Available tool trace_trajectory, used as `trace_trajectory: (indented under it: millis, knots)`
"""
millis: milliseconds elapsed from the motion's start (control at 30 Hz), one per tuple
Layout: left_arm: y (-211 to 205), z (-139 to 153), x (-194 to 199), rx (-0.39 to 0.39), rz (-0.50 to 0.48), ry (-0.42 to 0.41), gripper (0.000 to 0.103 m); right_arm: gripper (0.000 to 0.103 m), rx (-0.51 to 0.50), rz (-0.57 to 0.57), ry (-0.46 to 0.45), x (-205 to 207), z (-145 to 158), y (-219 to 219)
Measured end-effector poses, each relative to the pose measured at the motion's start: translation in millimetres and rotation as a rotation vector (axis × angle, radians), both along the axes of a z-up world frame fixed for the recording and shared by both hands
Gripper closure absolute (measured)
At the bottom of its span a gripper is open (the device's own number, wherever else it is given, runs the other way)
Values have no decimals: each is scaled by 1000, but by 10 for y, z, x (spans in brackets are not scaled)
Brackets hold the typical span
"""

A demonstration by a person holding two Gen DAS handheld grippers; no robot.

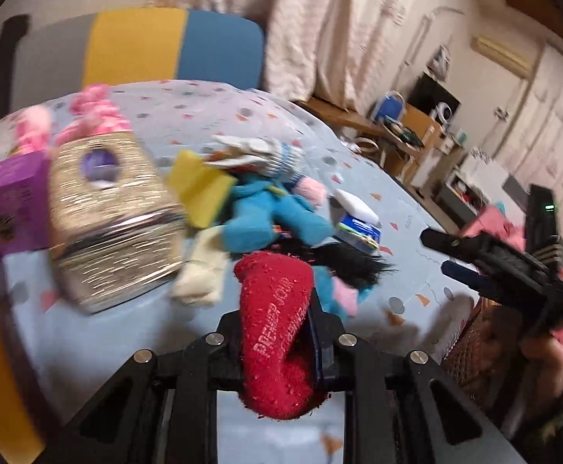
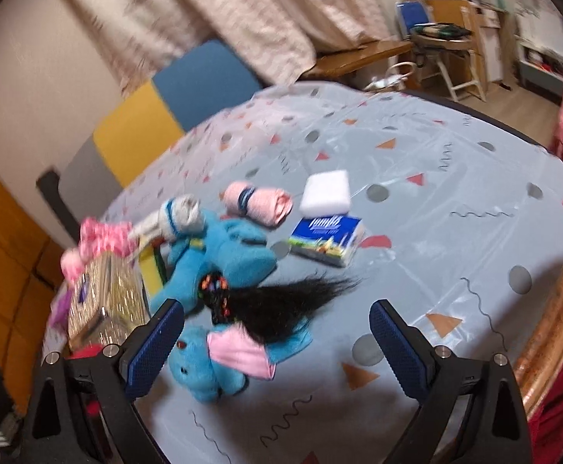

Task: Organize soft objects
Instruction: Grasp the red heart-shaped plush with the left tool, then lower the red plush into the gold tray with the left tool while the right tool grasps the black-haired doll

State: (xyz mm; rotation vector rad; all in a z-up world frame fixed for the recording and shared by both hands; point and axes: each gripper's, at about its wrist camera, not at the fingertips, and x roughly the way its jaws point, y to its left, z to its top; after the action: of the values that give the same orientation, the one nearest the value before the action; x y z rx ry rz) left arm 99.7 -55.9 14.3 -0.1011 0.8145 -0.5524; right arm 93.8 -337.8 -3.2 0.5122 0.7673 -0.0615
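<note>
Pinching a red sock (image 1: 277, 332) between pressed-together jaws, the left gripper (image 1: 281, 352) holds it just ahead of its camera. Beyond it lies a blue plush toy (image 1: 277, 216). The right gripper (image 2: 277, 344), jaws spread, hovers with that toy's head by its left finger.

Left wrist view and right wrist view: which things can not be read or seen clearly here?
- Red sock, left wrist view: white lettering smeared by motion blur, lower end hidden behind the left hand-held gripper.
- Glittery gold box, left wrist view: blurred.
- Blue plush elephant, right wrist view: black hair covers its middle.
</note>
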Motion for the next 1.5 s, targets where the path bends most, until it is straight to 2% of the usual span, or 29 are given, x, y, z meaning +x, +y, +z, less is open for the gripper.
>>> trace_trajectory:
  millis: [100, 267, 400, 467, 533, 633, 800, 967, 1067, 1233, 1300, 1500]
  knots:
    - [365, 67, -161, -18, 58, -9, 80, 10, -46, 121, 64, 215, -36, 224]
    - [989, 180, -402, -30, 167, -26, 80, 31, -186, 279, 119, 686, -58, 643]
    - [1523, 209, -513, -41, 293, -19, 79, 44, -238, 378, 253, 1185, -359, 815]
    - [1840, 179, -538, -31, 385, -3, 79, 57, -230, 408, 321, 1318, -540, 837]
    - [2184, 92, -521, -36, 485, 40, 79, 57, -236, 433, 381, 1384, -721, 865]
    - [2547, -50, -452, -40, 595, 100, 79, 57, -258, 459, 392, 1383, -789, 915]
    - [2944, -307, -240, -63, 698, 188, 79, 57, -342, 499, 407, 1341, -901, 1095]
    - [2931, -407, 153, -82, 699, 207, 76, 57, -370, 507, 397, 1294, -932, 1174]
    - [2877, -430, 404, -67, 710, 192, 69, 57, -381, 509, 393, 1272, -946, 1213]
    - [2853, -493, 704, -41, 712, 192, 40, 57, -394, 514, 391, 1340, -899, 1172]
    - [2851, -476, 685, -52, 709, 185, 39, 57, -401, 514, 389, 1340, -894, 1175]
    - [2748, -378, 348, 13, 727, 144, 39, 63, -435, 526, 377, 1324, -870, 1208]
